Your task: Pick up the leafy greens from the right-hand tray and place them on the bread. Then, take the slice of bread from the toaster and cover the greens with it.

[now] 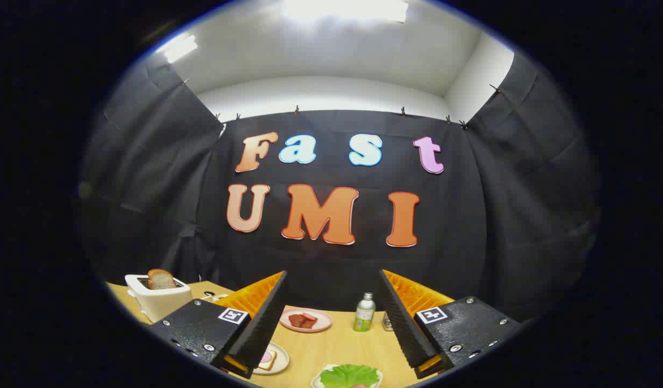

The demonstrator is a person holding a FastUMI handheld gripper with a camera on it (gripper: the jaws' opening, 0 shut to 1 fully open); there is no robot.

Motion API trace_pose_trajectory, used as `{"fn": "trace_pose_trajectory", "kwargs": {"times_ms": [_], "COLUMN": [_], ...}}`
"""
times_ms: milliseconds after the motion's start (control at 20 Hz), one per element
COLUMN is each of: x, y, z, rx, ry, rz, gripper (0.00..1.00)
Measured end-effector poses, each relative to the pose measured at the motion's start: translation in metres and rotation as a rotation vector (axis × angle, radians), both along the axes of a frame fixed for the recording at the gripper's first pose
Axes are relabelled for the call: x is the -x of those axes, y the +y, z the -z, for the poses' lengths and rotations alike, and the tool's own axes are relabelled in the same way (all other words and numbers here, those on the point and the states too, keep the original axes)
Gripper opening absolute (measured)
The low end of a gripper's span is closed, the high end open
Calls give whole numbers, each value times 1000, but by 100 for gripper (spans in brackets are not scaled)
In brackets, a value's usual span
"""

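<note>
Tongs [331,323] are standing wide apart w/ nothing between the fingers, hovering above the table [337,347] and tilted up toward the booth wall.

We're seeing the leafy greens [349,375] only in part: the white tray [316,381] under them is cut off at the near side, and something reddish at the front of the leaves is too small to tell. We're also finding the bread [267,360] on its small plate [280,366] half hidden behind the left finger; a pinkish bit seems to be lying on it. A small object right of the green bottle [364,312] is mostly hidden by the right finger.

Table is light wood; black cloth is hanging on three sides, w/ white wall and ceiling lights above.

Greens are looking bright, ruffled, lying just ahead of the fingers, betw. them. Beyond, a pink plate [305,320] is carrying reddish pieces. Toaster [158,296] is sitting far left, white, w/ a brown slice [161,279] sticking up out of its slot.
</note>
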State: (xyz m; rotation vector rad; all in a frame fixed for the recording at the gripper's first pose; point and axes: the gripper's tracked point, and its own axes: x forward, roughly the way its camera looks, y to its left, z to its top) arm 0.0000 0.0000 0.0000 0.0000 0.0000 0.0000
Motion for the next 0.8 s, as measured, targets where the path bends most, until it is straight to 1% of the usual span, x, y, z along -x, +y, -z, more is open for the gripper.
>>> {"fn": "trace_pose_trajectory", "kwargs": {"times_ms": [150, 400, 800], "x": [-3, -6, -16], "y": [-3, 10, 8], "z": [0, 2, 15], "rx": [35, 14, 14], "ry": [-8, 11, 48], "rz": [33, 5, 20], "gripper": [98, 98, 98]}}
